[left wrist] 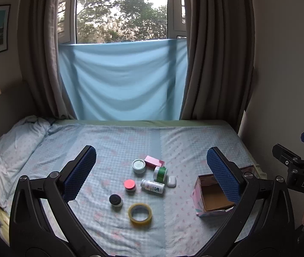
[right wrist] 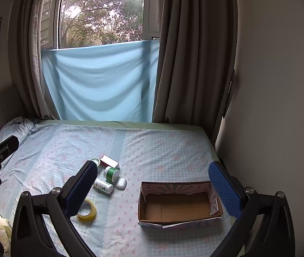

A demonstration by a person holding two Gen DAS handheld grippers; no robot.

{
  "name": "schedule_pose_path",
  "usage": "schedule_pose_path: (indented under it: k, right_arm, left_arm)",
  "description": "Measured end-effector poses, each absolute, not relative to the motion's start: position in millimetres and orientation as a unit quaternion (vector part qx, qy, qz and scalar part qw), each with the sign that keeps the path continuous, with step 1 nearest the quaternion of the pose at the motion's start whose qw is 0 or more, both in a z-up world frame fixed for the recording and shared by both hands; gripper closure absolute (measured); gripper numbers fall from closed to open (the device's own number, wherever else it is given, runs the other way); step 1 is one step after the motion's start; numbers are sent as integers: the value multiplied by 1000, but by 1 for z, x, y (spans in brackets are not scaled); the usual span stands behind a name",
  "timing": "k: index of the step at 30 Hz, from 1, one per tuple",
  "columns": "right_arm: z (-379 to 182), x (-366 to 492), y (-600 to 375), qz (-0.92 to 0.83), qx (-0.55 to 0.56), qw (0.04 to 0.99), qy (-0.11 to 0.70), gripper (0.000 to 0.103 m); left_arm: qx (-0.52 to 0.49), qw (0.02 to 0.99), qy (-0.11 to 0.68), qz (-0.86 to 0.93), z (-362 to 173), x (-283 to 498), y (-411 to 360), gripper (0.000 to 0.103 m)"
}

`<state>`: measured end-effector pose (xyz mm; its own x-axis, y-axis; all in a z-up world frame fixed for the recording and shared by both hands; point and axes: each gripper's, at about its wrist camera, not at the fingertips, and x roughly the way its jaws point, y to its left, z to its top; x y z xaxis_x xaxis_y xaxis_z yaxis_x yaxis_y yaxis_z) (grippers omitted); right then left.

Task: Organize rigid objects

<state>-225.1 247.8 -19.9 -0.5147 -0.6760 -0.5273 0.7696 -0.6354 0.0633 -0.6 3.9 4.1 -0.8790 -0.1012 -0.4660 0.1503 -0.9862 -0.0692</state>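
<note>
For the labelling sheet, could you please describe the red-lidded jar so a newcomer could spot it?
On the bed, left of the open cardboard box, lies a cluster of small items. The jar stands between the black-lidded jar and the white bottle; it alone has a red lid.

Bedsheet (left wrist: 194, 145) is soft matte printed cloth, a bit wrinkly. The box (right wrist: 173, 211) is raw brown cardboard inside, patterned paper outside. Tape roll (left wrist: 140, 213) looks glossy clear plastic. Gripper pads (left wrist: 222, 174) are textured blue rubbery stuff.
</note>
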Motion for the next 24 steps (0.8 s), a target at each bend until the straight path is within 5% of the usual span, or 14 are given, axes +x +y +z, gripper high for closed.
schedule_pose_path:
  k: [24]
  right_arm:
    - [-17, -226, 255, -862, 260, 428, 76, 0]
  left_arm:
    - [237, 131, 59, -961, 5, 2, 3, 1]
